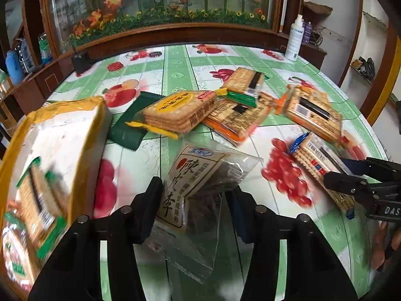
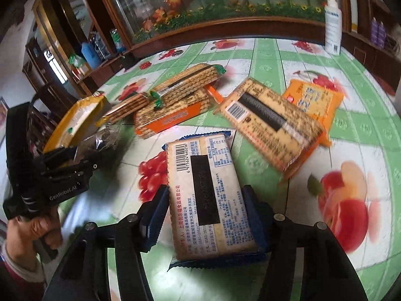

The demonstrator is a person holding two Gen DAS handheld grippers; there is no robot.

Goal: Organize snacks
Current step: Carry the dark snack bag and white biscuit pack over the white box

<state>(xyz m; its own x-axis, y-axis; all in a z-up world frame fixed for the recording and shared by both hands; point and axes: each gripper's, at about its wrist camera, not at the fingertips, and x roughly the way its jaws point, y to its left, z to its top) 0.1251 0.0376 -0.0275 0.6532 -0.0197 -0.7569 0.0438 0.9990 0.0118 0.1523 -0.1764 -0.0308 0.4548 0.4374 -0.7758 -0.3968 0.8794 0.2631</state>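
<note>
Left hand-held gripper (image 1: 193,208) clamps a clear plum-snack bag (image 1: 198,183); right hand-held gripper (image 2: 205,213) grips a blue-edged cracker pack (image 2: 210,195) over the table (image 2: 363,130).

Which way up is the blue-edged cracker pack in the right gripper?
Back side up: the blue-edged cracker pack shows its barcode and printed panel, clamped in the right gripper.

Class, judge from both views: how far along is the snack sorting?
Done: at least one cracker pack sits in the yellow box. In hand: the left tool grips a clear plum bag; the right tool grips a blue-edged cracker pack. Left: several packs lie loose on the table.
</note>
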